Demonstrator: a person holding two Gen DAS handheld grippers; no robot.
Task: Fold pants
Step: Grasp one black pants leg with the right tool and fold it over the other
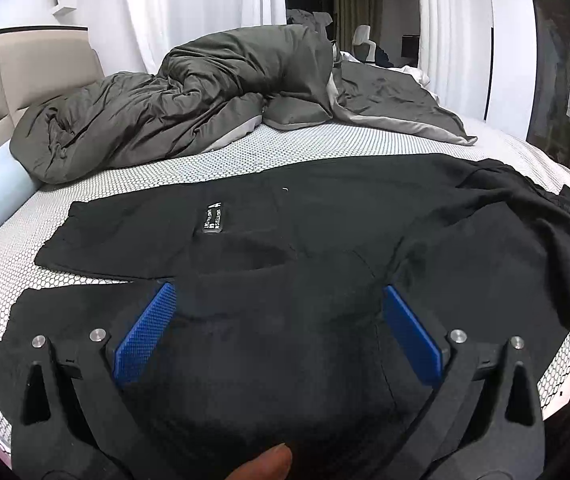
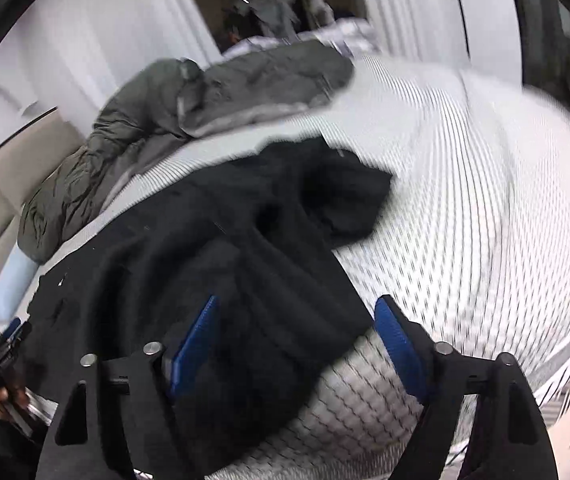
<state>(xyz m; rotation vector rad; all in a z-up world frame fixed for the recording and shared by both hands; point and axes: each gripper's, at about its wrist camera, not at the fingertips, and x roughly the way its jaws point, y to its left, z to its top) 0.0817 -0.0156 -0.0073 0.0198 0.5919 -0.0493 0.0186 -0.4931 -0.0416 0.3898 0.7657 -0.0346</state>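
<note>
Motion blur smears the whole right wrist view, streaking the mattress (image 2: 465, 208) pattern beside the black pants (image 2: 221, 248). In the left wrist view, the pants' (image 1: 325, 220) right end runs past the frame edge.

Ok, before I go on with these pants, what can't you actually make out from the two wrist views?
- Label on the black pants, left wrist view: print too small to read.
- Near edge of the pants, left wrist view: hidden under the left gripper.
- Right wrist view: motion blur smears the mattress weave and the pants' folds.
- Right gripper: whether the open pads touch the cloth is unclear.
- Left wrist view, right edge: the bunched end is cut off.
</note>
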